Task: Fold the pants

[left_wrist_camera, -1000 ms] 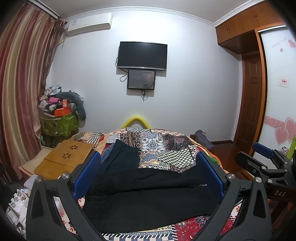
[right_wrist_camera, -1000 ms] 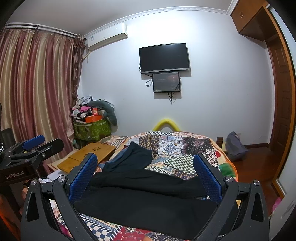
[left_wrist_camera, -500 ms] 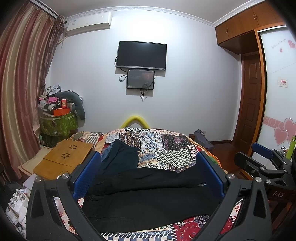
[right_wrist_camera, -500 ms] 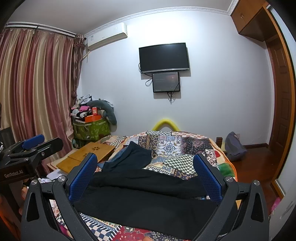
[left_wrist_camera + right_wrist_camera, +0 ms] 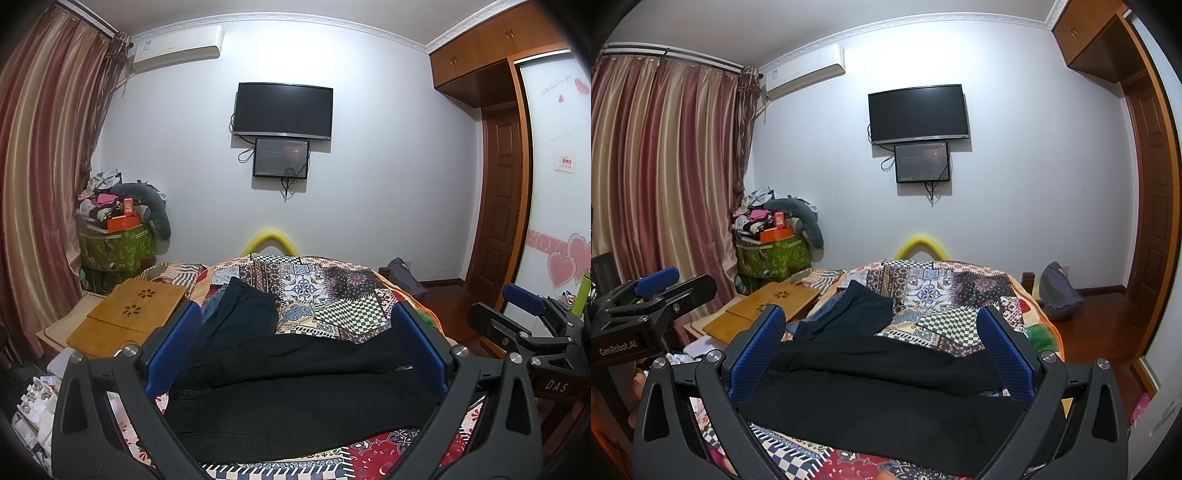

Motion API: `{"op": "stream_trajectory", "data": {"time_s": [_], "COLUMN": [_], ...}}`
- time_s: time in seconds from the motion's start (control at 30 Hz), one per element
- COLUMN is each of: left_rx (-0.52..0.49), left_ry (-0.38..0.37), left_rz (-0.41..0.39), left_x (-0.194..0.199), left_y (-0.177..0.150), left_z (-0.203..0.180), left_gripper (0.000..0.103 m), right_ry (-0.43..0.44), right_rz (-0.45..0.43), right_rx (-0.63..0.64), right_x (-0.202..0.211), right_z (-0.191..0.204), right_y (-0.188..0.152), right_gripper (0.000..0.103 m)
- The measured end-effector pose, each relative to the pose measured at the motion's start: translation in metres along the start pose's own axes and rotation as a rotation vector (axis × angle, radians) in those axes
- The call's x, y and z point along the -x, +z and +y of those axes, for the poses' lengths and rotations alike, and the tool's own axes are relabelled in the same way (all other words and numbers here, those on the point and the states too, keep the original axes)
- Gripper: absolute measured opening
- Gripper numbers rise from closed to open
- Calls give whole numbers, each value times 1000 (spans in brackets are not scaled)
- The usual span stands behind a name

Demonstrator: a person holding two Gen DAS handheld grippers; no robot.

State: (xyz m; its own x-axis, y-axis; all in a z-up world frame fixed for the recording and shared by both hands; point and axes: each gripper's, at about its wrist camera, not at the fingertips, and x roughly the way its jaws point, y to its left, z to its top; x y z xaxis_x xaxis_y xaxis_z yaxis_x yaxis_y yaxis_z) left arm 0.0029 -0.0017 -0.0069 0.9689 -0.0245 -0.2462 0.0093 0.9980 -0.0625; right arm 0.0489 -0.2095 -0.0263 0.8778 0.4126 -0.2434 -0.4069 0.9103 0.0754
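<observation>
Black pants lie spread sideways across the near end of a bed with a patchwork cover; they also show in the right wrist view. A second dark garment lies behind them toward the left, also in the right wrist view. My left gripper is open and empty, held above the pants. My right gripper is open and empty, also above the pants. Each gripper shows at the edge of the other's view, the right one and the left one.
A wooden lap desk lies left of the bed. A green box piled with clutter stands by the curtain. A TV hangs on the far wall. A grey bag sits on the floor near the door.
Both views have shifted very slightly; the grippers stay open above the pants and the pants have not moved.
</observation>
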Motion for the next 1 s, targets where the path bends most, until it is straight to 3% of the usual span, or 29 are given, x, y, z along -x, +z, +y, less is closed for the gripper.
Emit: {"op": "stream_trajectory", "data": {"time_s": [0.67, 1.0], "left_rx": [17, 35], "left_ry": [-7, 55], "left_rz": [25, 162], "left_x": [-23, -111], "left_y": [-5, -17], "left_z": [15, 63], "left_gripper": [103, 103], "right_ry": [-11, -23], "right_rz": [42, 135], "right_rx": [3, -2], "right_x": [-17, -75], "right_z": [-2, -30], "right_y": [-5, -20], "right_gripper": [103, 102]}}
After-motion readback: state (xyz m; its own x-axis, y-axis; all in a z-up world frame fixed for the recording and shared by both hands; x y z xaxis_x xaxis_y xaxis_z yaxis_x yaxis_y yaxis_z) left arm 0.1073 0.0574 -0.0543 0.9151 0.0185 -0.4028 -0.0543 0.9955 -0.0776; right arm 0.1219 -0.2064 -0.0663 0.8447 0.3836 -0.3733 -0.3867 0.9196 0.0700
